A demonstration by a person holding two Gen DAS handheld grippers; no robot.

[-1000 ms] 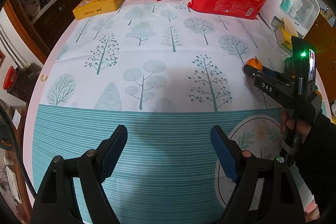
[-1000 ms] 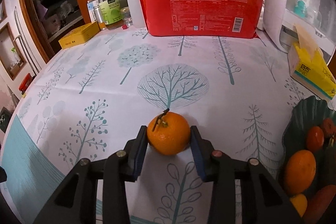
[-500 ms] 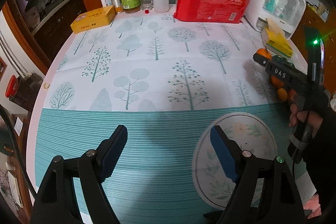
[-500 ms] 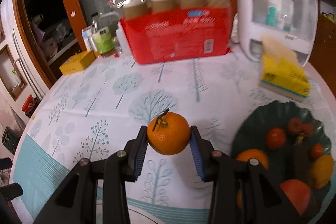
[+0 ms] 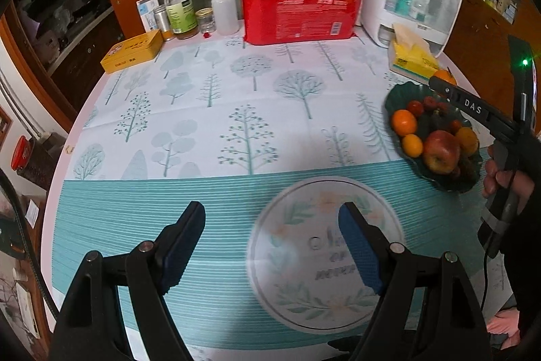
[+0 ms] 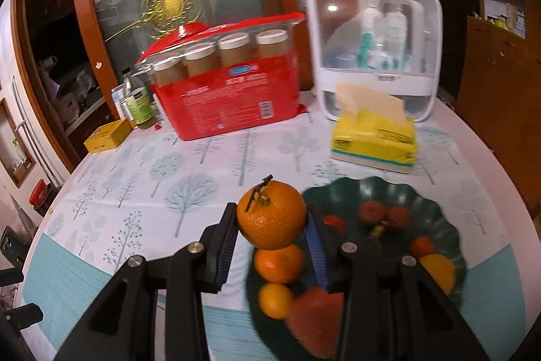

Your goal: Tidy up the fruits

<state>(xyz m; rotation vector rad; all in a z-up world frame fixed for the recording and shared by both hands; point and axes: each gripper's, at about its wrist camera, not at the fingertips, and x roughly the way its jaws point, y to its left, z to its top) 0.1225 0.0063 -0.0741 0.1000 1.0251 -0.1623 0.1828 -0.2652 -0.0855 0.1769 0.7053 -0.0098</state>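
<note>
Lifted off the tablecloth since a second ago, the mandarin (image 6: 271, 219) rides pinched in the right gripper (image 6: 272, 237) above the green fruit plate's (image 6: 436, 208) near edge; next, lower and release. Left gripper (image 5: 270, 246) hangs spread, empty.

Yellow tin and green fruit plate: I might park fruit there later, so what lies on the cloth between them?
Nothing: in the left wrist view, only bare tree-print tablecloth stretches from the yellow tin to the green plate.

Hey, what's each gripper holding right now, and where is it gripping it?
The right gripper clamps the stemmed orange across its two sides, stem up. The left gripper holds nothing.
</note>
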